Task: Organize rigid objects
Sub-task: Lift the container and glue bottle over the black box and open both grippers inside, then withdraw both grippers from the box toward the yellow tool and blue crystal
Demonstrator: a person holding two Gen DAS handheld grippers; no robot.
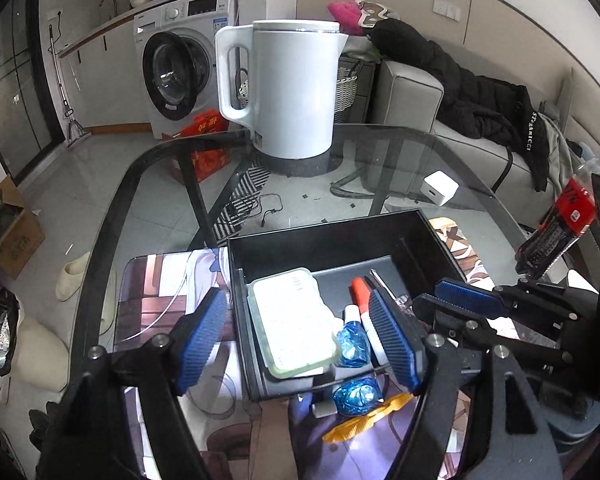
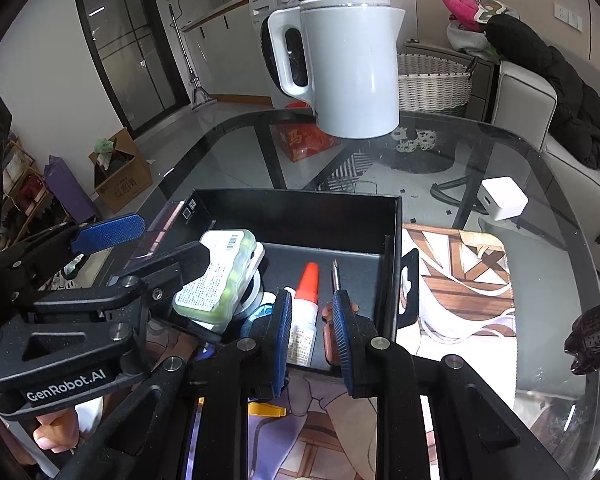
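Observation:
A black open box sits on a printed mat on the glass table. In it lie a green-rimmed plastic case, a red-capped glue bottle, a blue-wrapped item and a thin metal tool. My left gripper is open, its fingers straddling the case and the box's left wall. My right gripper hovers over the box's near edge, its jaws a narrow gap apart around the glue bottle; contact is unclear.
A white kettle stands at the table's far side. A white charger cube lies at the right. A yellow clip and another blue-wrapped item lie on the mat in front of the box.

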